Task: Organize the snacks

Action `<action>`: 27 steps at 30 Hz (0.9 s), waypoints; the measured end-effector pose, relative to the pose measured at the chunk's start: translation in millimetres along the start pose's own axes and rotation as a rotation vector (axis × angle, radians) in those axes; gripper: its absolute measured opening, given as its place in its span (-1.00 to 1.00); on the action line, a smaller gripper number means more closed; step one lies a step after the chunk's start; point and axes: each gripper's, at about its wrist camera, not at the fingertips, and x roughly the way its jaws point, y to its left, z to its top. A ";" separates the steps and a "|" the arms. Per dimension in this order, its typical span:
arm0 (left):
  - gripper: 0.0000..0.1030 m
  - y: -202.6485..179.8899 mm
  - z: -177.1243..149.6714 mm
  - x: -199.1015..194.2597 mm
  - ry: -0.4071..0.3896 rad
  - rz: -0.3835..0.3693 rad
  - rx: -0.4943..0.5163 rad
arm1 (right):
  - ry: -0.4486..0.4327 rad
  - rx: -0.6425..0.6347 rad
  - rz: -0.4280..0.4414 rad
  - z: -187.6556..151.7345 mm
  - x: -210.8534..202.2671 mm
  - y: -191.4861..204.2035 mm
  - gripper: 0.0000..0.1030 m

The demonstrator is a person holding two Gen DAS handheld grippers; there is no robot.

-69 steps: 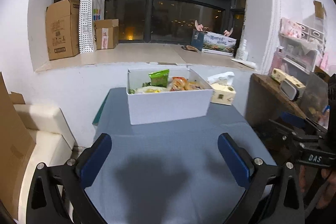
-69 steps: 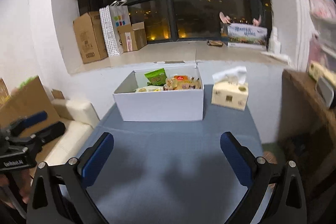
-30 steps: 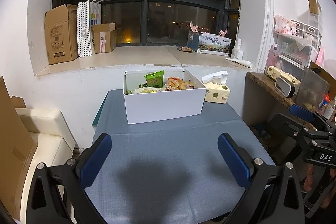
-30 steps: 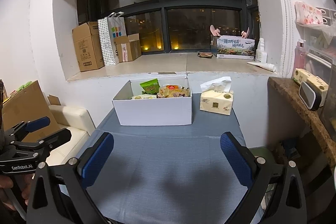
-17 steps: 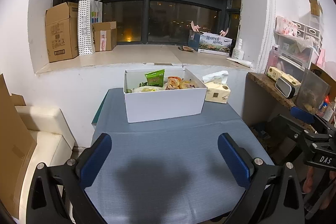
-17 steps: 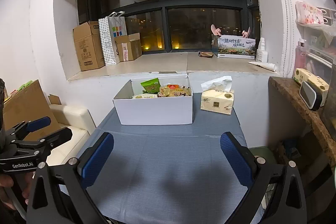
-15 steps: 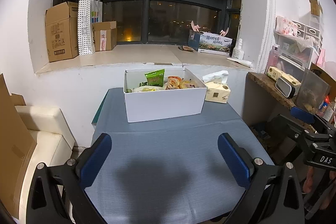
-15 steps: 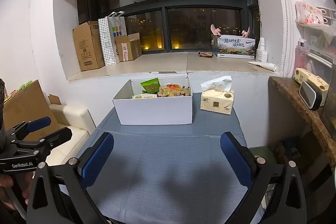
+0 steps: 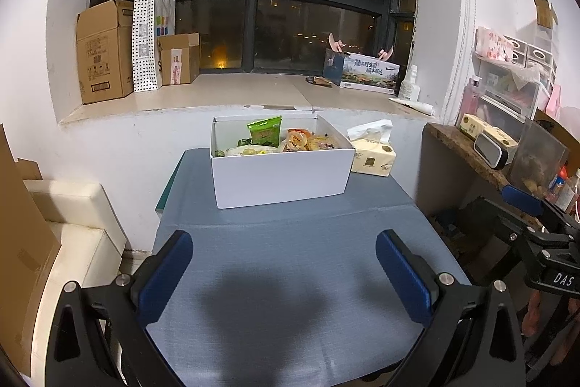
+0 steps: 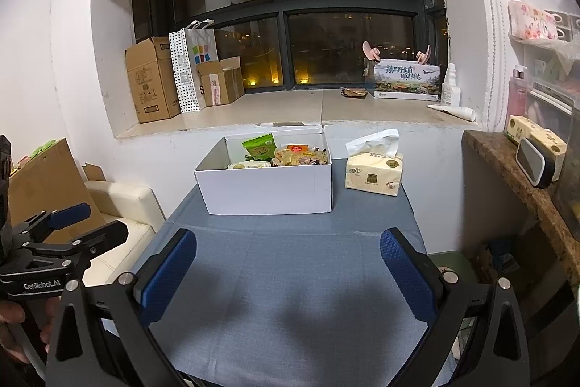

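A white cardboard box (image 9: 279, 178) (image 10: 266, 189) stands at the far end of a blue-grey table (image 9: 290, 278) (image 10: 290, 278). It holds several snack packets, among them an upright green packet (image 9: 264, 131) (image 10: 258, 145) and orange-yellow packets (image 9: 308, 143) (image 10: 301, 155). My left gripper (image 9: 288, 272) is open and empty above the table's near end. My right gripper (image 10: 288, 272) is open and empty, also above the near end. Each gripper also shows at the edge of the other's view, the right one (image 9: 533, 223) and the left one (image 10: 69, 231).
A yellow tissue box (image 9: 373, 155) (image 10: 375, 171) stands right of the white box. A window sill behind carries cardboard boxes (image 9: 103, 51) and a paper bag (image 9: 152, 38). A cream seat (image 9: 72, 234) is left of the table, a wooden shelf (image 10: 522, 180) to the right.
Both grippers have drawn back from the box since 2.3 s ago, so it looks smaller and farther. In the last half second almost nothing has moved.
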 end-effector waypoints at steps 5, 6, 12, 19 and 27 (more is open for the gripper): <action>1.00 -2.0 0.5 -1.6 -0.006 -0.004 0.008 | 0.001 0.002 -0.003 -0.5 0.1 -1.2 1.00; 1.00 -2.2 0.4 -1.7 -0.006 -0.005 0.008 | 0.001 0.002 -0.002 -0.7 0.3 -1.2 1.00; 1.00 -4.8 0.1 -1.7 -0.006 -0.008 0.013 | 0.009 -0.001 0.005 -1.5 1.9 -2.1 1.00; 1.00 -4.9 0.7 -1.6 -0.006 -0.007 0.014 | 0.004 0.005 0.007 -2.2 0.1 -1.9 1.00; 1.00 -4.3 1.1 -2.0 -0.002 -0.007 0.016 | 0.008 0.000 0.008 -2.2 0.6 -1.1 1.00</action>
